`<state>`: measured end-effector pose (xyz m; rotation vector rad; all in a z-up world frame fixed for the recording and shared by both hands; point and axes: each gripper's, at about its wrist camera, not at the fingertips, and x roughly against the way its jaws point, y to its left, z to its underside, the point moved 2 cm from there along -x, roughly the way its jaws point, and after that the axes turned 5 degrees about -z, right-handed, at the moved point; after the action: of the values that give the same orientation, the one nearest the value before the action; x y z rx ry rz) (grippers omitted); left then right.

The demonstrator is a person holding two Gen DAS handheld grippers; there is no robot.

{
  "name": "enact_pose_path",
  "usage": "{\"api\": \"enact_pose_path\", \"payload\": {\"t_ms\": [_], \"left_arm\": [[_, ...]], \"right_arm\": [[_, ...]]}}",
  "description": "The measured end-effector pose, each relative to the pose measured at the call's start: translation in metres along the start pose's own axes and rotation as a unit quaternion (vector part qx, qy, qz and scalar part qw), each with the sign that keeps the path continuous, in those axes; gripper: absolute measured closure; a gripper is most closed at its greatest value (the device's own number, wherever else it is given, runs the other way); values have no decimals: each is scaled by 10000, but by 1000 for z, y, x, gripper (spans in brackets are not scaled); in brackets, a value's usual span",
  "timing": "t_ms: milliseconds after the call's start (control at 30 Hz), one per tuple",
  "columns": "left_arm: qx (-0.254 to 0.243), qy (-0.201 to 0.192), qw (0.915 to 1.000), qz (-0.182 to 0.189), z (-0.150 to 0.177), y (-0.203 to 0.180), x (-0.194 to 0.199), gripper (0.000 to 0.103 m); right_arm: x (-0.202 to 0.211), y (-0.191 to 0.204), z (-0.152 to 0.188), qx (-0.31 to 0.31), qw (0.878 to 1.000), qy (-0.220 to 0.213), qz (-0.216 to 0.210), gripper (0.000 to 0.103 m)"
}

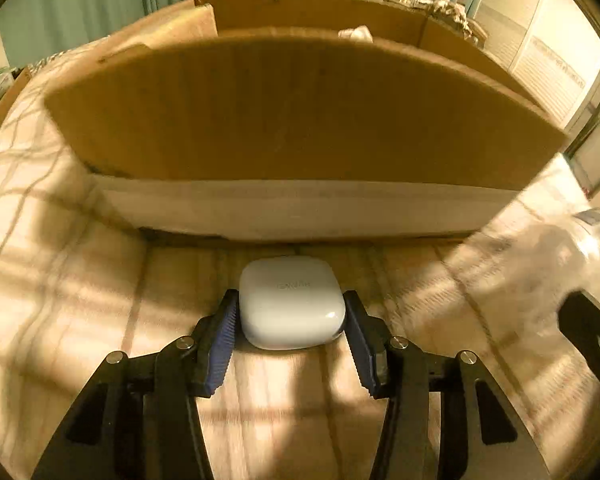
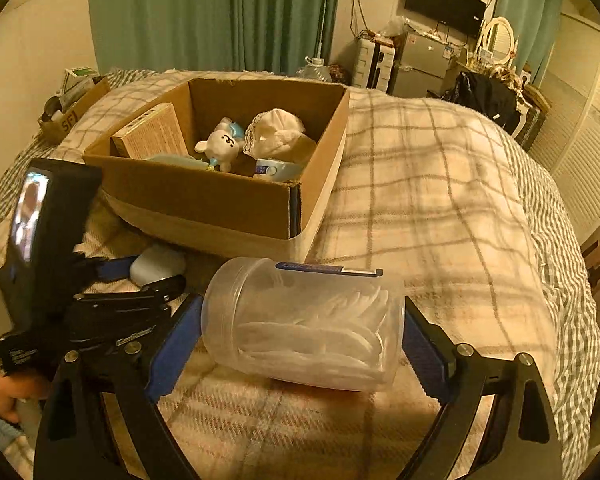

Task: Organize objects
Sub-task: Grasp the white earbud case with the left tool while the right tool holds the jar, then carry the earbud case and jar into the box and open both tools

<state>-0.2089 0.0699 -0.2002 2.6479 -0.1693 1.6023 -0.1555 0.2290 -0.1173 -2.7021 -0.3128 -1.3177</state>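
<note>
Left gripper [image 1: 291, 306]: its jaws sit on either side of a white earbud case [image 1: 291, 302], the blue pads touching or almost touching its two sides; whether they press it I cannot tell. The right wrist view shows this gripper [image 2: 148, 270] low at the left, held in a hand [image 2: 4, 392].
White earbud case: rests on the plaid blanket [image 1: 60, 280] of the bed, just in front of the near wall of the cardboard box [image 1: 300, 120]; in the right wrist view the case [image 2: 156, 264] peeks out beside the box's near corner.
Right gripper [image 2: 302, 332]: jaws spread wide around a clear plastic jar [image 2: 304, 324], one blue pad close to the lid end, the other close to the base; contact is not clear.
Clear plastic jar: lies on its side on the blanket [image 2: 440, 184], near the box, with white round pads stacked inside and a dark label strip along its top.
Cardboard box [image 2: 204, 200]: open, standing on the bed; it holds a small tan carton [image 2: 152, 132] leaning at the left, a white plush figure [image 2: 220, 146], a white lacy cloth [image 2: 278, 130] and a small blue and white pack [image 2: 274, 169].
Background: green curtains [image 2: 204, 12], a wall-mounted screen [image 2: 444, 2], a second small box [image 2: 72, 108] at the bed's far left.
</note>
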Motion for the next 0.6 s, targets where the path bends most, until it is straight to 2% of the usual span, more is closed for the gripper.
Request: {"api": "enact_pose_path", "payload": {"t_ms": [167, 367, 500, 600], "left_arm": [[44, -185, 9996, 191, 17, 5, 36, 51], [-26, -712, 9971, 278, 26, 10, 90, 51], [-33, -1049, 9938, 369, 18, 12, 123, 51], [-104, -1293, 9909, 366, -1, 9, 139, 51]], "right_arm": [[23, 8, -3, 80, 9996, -233, 103, 11], [55, 20, -4, 142, 9987, -491, -37, 11], [77, 28, -9, 243, 9974, -676, -24, 11], [98, 33, -21, 327, 9955, -892, -37, 11]]}}
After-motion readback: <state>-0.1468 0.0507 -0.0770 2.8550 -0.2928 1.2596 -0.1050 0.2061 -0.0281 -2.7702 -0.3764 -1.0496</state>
